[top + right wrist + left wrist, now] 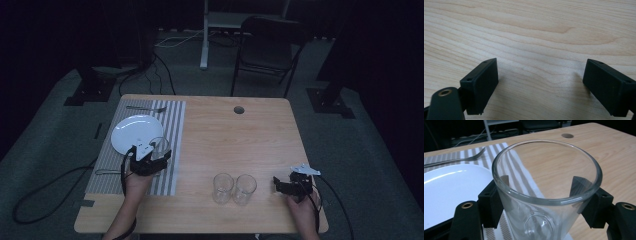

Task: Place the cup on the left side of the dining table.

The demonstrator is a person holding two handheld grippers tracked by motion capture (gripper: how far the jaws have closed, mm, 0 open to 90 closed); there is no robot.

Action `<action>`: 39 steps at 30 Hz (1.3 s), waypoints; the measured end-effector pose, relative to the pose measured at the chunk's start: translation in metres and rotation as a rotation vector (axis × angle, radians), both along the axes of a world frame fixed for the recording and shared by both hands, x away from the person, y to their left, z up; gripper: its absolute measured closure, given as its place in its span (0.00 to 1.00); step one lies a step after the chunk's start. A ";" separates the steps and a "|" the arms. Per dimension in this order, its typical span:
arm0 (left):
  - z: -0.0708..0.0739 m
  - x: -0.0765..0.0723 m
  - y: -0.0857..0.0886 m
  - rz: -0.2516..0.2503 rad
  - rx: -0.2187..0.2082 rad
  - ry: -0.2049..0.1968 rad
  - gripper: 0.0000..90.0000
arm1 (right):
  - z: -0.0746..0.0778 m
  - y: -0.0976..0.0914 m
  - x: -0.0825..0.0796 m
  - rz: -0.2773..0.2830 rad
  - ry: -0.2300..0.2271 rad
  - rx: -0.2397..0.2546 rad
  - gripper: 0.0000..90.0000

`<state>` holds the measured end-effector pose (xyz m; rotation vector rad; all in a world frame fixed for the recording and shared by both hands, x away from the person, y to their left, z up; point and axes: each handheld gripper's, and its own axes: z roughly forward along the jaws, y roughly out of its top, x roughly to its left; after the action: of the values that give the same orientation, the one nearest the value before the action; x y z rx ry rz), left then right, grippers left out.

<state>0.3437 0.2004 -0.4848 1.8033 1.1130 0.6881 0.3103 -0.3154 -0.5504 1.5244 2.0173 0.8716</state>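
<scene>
My black left gripper point(544, 202) grips a clear glass point(546, 192) beside the white plate point(136, 133), over the grey-and-white striped placemat point(172, 125) on the pale wood-grain table point(250, 135).

Bare tabletop point(536, 32) lies ahead of the right gripper point(540, 85), jaws wide; two glasses point(234, 188) stand to its left; the plate point(446, 187) crowds the left gripper point(544, 202), clamped round a glass point(546, 192).

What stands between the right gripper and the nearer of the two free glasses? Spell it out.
Nothing visible does. The right gripper is open over bare table, and the nearer glass stands to its left across plain wood. The second glass lies beyond it; the left gripper holds a third glass.
</scene>
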 end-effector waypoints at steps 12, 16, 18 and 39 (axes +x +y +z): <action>-0.012 0.006 0.006 0.024 0.024 0.024 0.33 | 0.000 0.000 0.000 0.001 -0.001 -0.001 0.14; -0.016 0.007 0.007 0.033 0.027 0.039 0.33 | 0.000 0.000 0.000 0.001 -0.001 -0.001 0.14; -0.022 0.006 0.009 0.035 0.012 0.042 0.33 | 0.000 0.000 0.000 0.000 0.000 0.000 0.14; -0.019 -0.004 0.006 0.051 0.043 0.078 0.19 | 0.000 0.000 0.000 -0.001 0.000 0.000 0.14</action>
<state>0.3393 0.2063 -0.5036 1.8571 1.2076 0.6811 0.3103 -0.3154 -0.5504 1.5248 2.0167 0.8716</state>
